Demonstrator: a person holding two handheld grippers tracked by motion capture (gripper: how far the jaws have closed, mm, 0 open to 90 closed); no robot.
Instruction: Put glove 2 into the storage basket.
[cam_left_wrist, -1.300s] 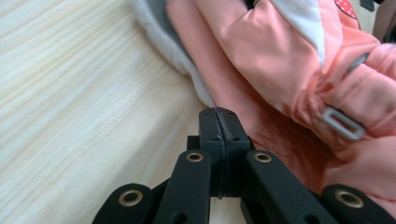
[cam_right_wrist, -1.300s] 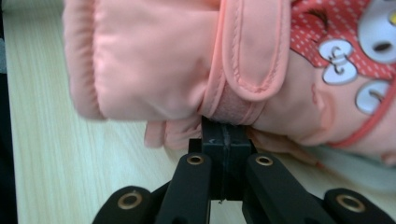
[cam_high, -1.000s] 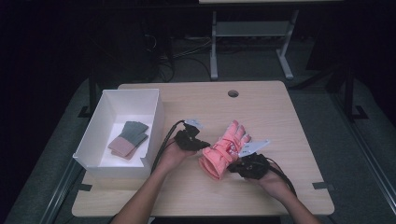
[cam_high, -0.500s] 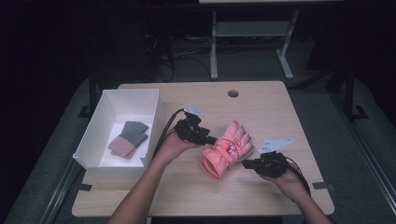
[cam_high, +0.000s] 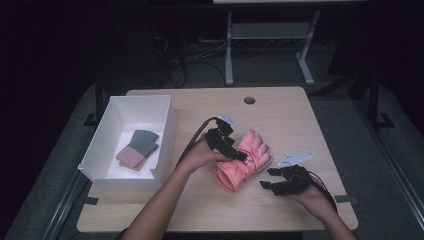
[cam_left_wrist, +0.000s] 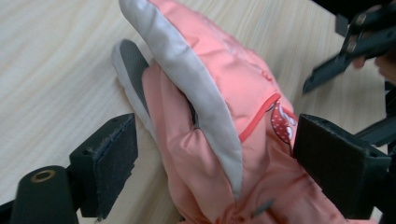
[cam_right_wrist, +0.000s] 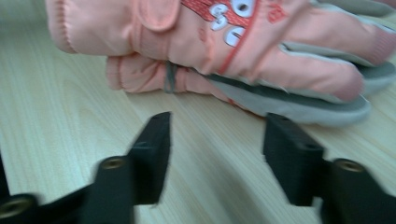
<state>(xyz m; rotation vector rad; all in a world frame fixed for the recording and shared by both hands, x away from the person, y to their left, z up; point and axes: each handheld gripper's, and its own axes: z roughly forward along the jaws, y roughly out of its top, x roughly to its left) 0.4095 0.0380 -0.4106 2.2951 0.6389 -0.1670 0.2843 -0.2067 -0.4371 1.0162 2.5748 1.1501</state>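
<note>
2 grippers are at the pink glove (cam_high: 243, 160), which lies on the table (cam_high: 300, 120). The left gripper (cam_left_wrist: 215, 163) has just opened its jaws, the glove loose between them. The right gripper (cam_right_wrist: 217, 149), also just opened, holds nothing beside the glove.

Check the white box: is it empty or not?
Not empty. The white box holds a folded pair of socks, green and pinkish, on its floor.

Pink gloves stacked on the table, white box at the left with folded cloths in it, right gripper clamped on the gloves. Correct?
Not quite. In the right gripper view the right gripper is open, clear of the pink gloves, with bare table between its fingers. The white box and folded cloths are as you say.
</note>
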